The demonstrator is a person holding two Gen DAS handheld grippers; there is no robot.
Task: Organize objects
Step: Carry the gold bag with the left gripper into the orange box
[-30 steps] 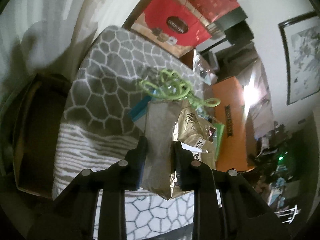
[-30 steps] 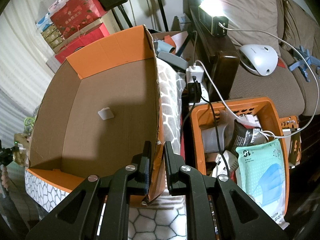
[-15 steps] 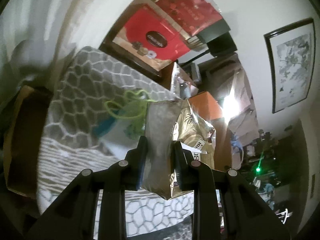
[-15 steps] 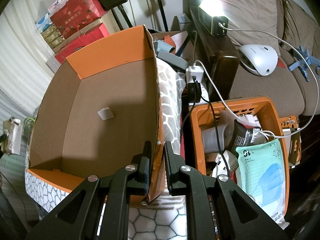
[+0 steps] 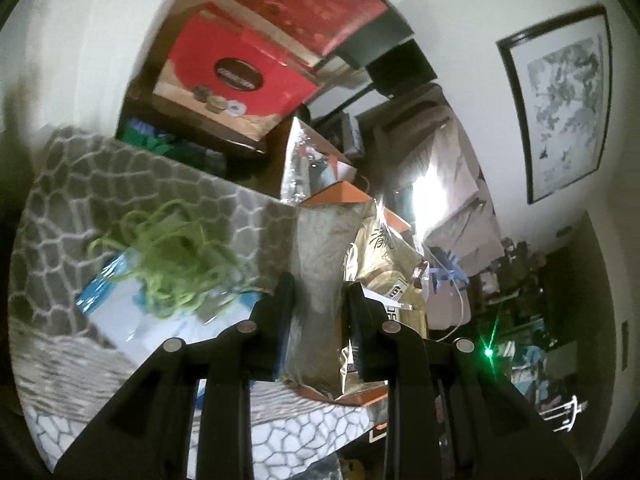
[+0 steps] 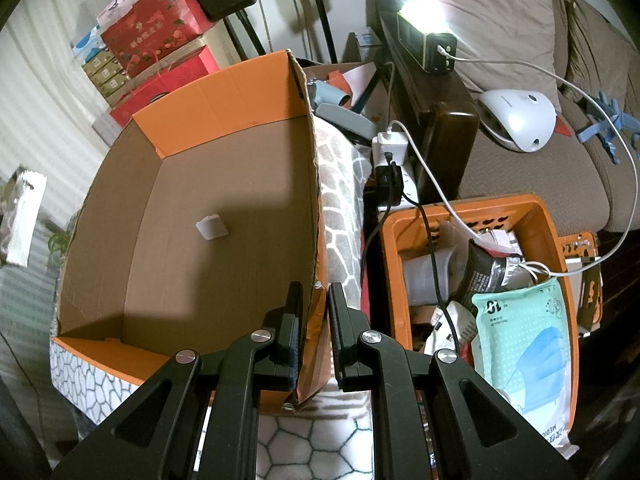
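My left gripper [image 5: 318, 300] is shut on a silver and gold foil pouch [image 5: 320, 264] and holds it in the air above the patterned blanket [image 5: 120, 184]. The same pouch shows at the far left of the right wrist view [image 6: 22, 216], beside the box. My right gripper [image 6: 315, 312] is shut on the near right wall of a large open orange cardboard box [image 6: 224, 220]. The box holds one small white piece [image 6: 211, 227]. A tangle of green cord [image 5: 172, 256] lies on a white and blue package [image 5: 132, 312] on the blanket.
An orange plastic basket [image 6: 552, 224] to the right of the box holds a mask pack [image 6: 520, 344], packets and cables. A power strip [image 6: 394, 168], a wooden armrest [image 6: 444, 128] and a sofa with a white device [image 6: 516, 118] lie behind. Red gift boxes [image 5: 240, 72] stand beyond the blanket.
My left gripper has lifted the foil pouch and swung it towards the orange box; the pouch now shows at the left edge of the right wrist view. The right gripper has not moved.
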